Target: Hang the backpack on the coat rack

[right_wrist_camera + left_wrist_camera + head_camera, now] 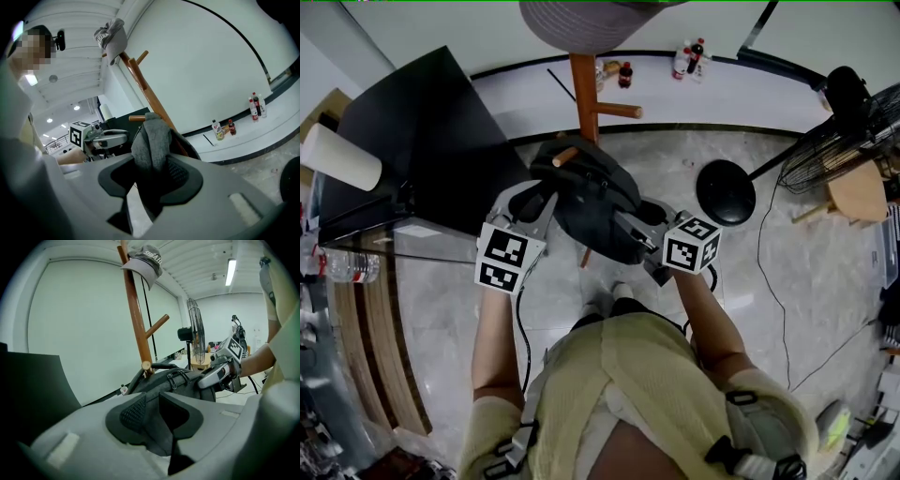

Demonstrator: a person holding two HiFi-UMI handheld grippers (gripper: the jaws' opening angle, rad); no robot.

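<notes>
The dark grey backpack (592,199) hangs between my two grippers, right against the wooden coat rack (582,92). A loop of it lies by the low peg (565,156); I cannot tell if it rests on it. In the left gripper view, my left gripper (151,405) is shut on a fold of the backpack (187,379), with the peg's end (146,365) just beyond. My right gripper (152,166) is shut on a grey fold of the backpack (151,138) beside the rack's pole (151,99). A grey cap (146,261) sits on the rack's top.
A black table (427,141) stands at the left with a white roll (337,157) on it. A round black stand base (725,192) and a fan (839,141) are at the right, with cables across the floor. Bottles (688,58) stand on the white ledge behind.
</notes>
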